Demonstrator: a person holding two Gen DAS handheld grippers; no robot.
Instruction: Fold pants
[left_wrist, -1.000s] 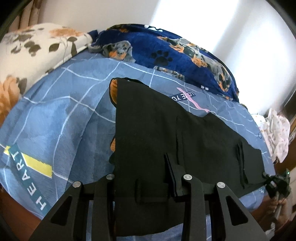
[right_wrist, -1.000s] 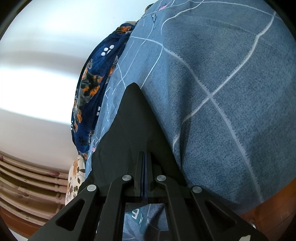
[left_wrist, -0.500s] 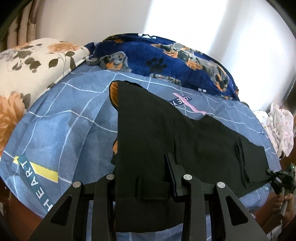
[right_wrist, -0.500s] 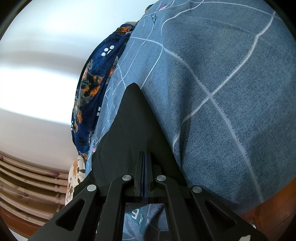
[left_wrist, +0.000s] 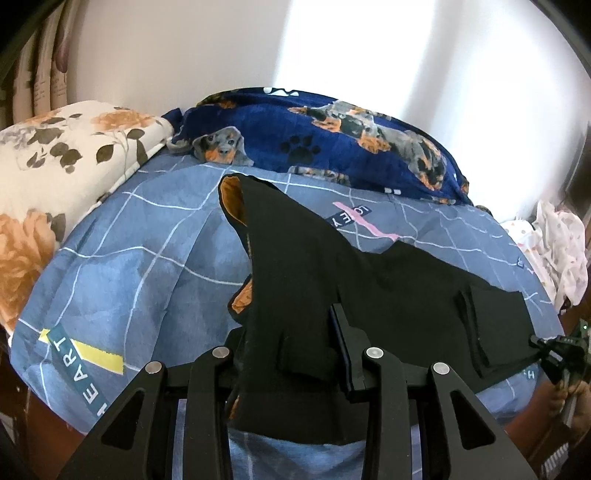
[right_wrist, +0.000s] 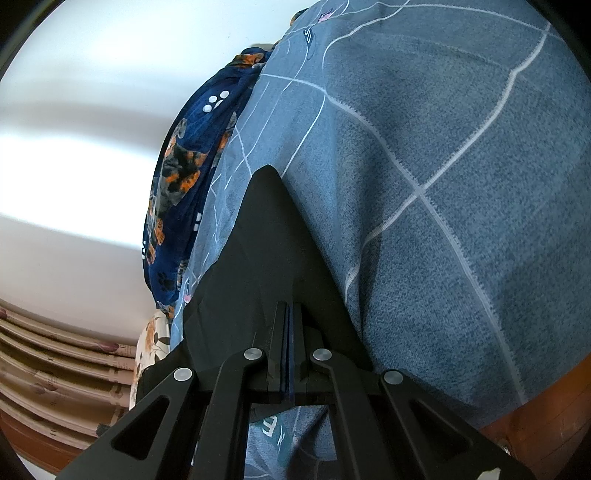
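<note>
On the blue checked bedsheet (left_wrist: 122, 258), a dark teal band beside a yellow stripe reads "HEART" (left_wrist: 75, 363) in pale capitals, running along the near left edge in the left wrist view. Farther back on the same sheet, a small dark label crossed by a pink stripe carries upside-down letters, roughly "LOVEY" (left_wrist: 351, 218), only partly legible. In the right wrist view, a pale letter "E" (right_wrist: 271, 424) shows on the sheet just under the gripper, with more letters next to it too cut off to read.
</note>
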